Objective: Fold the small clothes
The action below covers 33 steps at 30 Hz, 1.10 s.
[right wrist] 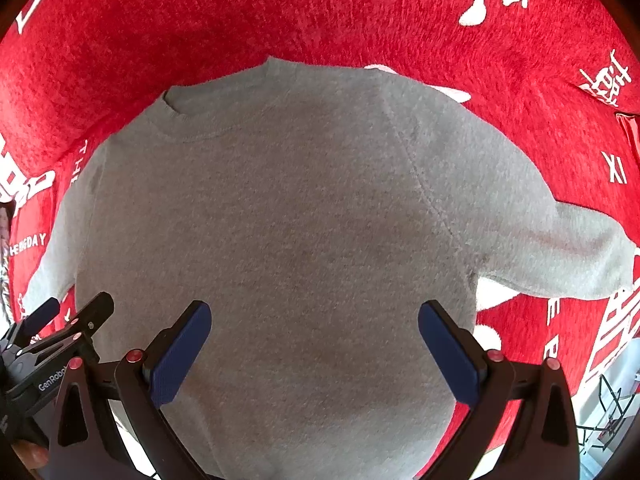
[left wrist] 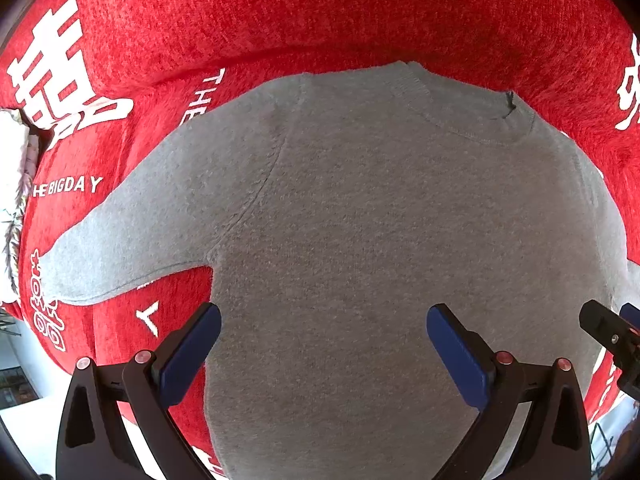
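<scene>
A small grey sweater [left wrist: 360, 220] lies flat on a red cloth, collar at the far side, both sleeves spread out. It also shows in the right wrist view [right wrist: 288, 216]. My left gripper [left wrist: 324, 320] is open and empty, hovering over the sweater's lower left body. My right gripper [right wrist: 314, 320] is open and empty over the lower right body. The left sleeve [left wrist: 132, 232] points out left; the right sleeve [right wrist: 560, 252] points out right. The right gripper shows at the edge of the left wrist view [left wrist: 612, 332], the left gripper in the right wrist view [right wrist: 56, 328].
The red cloth [left wrist: 320, 12] with white lettering covers the table and surrounds the sweater on all sides. A patterned white object [left wrist: 12, 184] lies at the cloth's left edge. White floor and a wire rack [right wrist: 608, 412] show past the cloth's near right edge.
</scene>
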Each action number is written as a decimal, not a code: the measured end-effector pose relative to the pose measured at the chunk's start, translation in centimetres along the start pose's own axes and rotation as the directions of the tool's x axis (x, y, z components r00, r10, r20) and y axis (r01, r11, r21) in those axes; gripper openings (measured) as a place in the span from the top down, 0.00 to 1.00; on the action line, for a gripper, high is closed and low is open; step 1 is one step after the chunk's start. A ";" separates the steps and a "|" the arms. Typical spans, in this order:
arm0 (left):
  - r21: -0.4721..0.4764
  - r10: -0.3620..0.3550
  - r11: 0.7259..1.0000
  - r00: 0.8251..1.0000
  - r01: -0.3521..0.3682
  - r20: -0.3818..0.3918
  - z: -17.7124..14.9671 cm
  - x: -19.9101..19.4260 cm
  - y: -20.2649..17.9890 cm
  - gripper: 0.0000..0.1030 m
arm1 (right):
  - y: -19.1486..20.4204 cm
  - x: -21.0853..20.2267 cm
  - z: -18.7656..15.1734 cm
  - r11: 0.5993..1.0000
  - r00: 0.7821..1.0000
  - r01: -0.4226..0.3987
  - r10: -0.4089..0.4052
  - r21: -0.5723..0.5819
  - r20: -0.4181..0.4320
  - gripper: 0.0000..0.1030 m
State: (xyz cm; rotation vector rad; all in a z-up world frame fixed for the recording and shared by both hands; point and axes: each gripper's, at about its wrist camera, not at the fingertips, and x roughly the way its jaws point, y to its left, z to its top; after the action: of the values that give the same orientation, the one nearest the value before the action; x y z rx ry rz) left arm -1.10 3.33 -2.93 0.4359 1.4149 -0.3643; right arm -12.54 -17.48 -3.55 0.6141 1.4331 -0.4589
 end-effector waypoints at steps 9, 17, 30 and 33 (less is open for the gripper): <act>-0.007 -0.002 1.000 1.000 0.002 0.002 -0.1 0.3 0.8 0.00 | 0.5 0.1 -0.3 1.000 1.000 0.004 -0.004 -0.001 0.001 0.00; -0.004 -0.006 1.000 1.000 0.006 0.004 -0.3 0.3 1.3 0.00 | 1.3 0.1 -0.3 1.000 1.000 0.013 -0.013 -0.004 0.005 0.00; -0.010 -0.017 1.000 1.000 0.018 0.008 -0.3 0.3 2.5 0.00 | 2.2 -0.3 -0.3 1.000 1.000 0.024 -0.024 -0.008 0.009 0.00; -0.013 -0.024 1.000 1.000 0.025 0.007 -0.4 0.3 2.8 0.00 | 2.6 -0.4 -0.4 1.000 1.000 0.026 -0.026 -0.008 0.010 0.00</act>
State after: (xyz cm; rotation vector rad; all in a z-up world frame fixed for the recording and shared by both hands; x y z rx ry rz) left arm -0.04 5.95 -3.06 0.4068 1.4159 -0.3762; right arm -11.20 -15.25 -2.90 0.5859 1.4345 -0.4757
